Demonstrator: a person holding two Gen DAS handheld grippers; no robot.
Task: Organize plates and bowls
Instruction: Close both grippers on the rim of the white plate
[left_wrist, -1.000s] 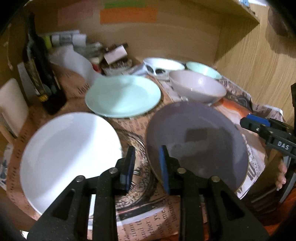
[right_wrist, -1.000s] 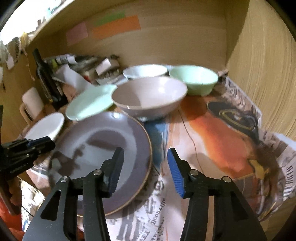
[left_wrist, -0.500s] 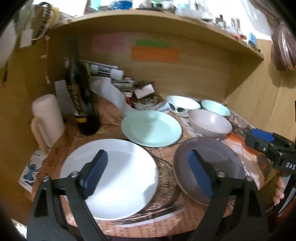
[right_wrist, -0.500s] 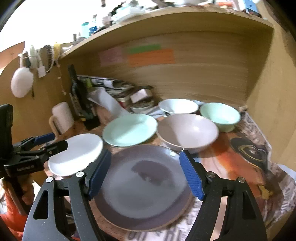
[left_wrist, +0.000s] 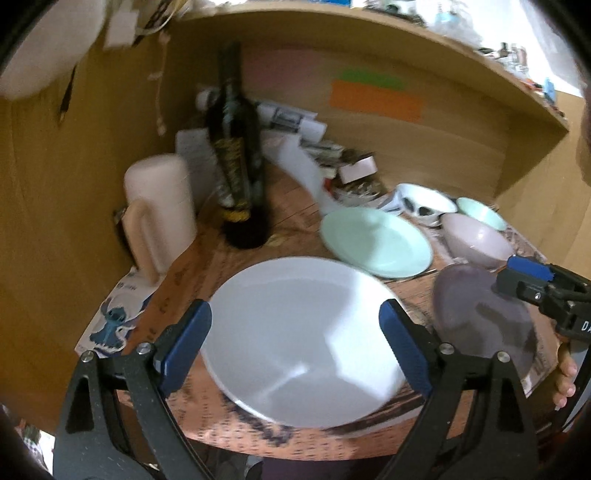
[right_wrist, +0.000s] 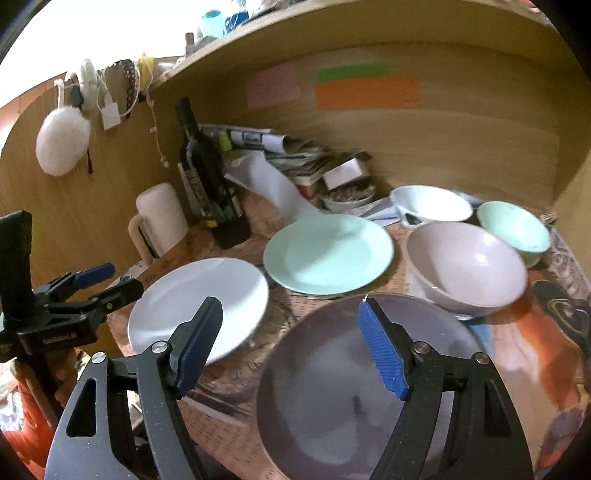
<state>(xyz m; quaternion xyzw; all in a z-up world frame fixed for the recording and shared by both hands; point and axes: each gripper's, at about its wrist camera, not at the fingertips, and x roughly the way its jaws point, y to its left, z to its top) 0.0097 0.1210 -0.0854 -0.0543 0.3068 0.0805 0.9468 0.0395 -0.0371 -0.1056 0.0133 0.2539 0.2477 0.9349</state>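
Note:
A white plate (left_wrist: 303, 339) lies at the table's front left, with my open, empty left gripper (left_wrist: 295, 347) held above it. A purple plate (right_wrist: 365, 384) lies at the front right, under my open, empty right gripper (right_wrist: 290, 347). A mint plate (right_wrist: 328, 254) lies behind them. A pale pink bowl (right_wrist: 465, 266), a mint bowl (right_wrist: 513, 229) and a white bowl (right_wrist: 430, 206) sit at the back right. The left gripper also shows in the right wrist view (right_wrist: 107, 280). The right gripper shows at the right edge of the left wrist view (left_wrist: 532, 277).
A dark bottle (left_wrist: 236, 162) and a cream mug (left_wrist: 159, 210) stand at the back left. Papers, boxes and a small dish (right_wrist: 347, 195) crowd the back wall. Wooden walls close the nook on both sides. Newspaper (right_wrist: 554, 314) covers the table.
Both grippers have opened wide and pulled back and up from the table. The left gripper has swung left, from the purple plate's rim to over the white plate.

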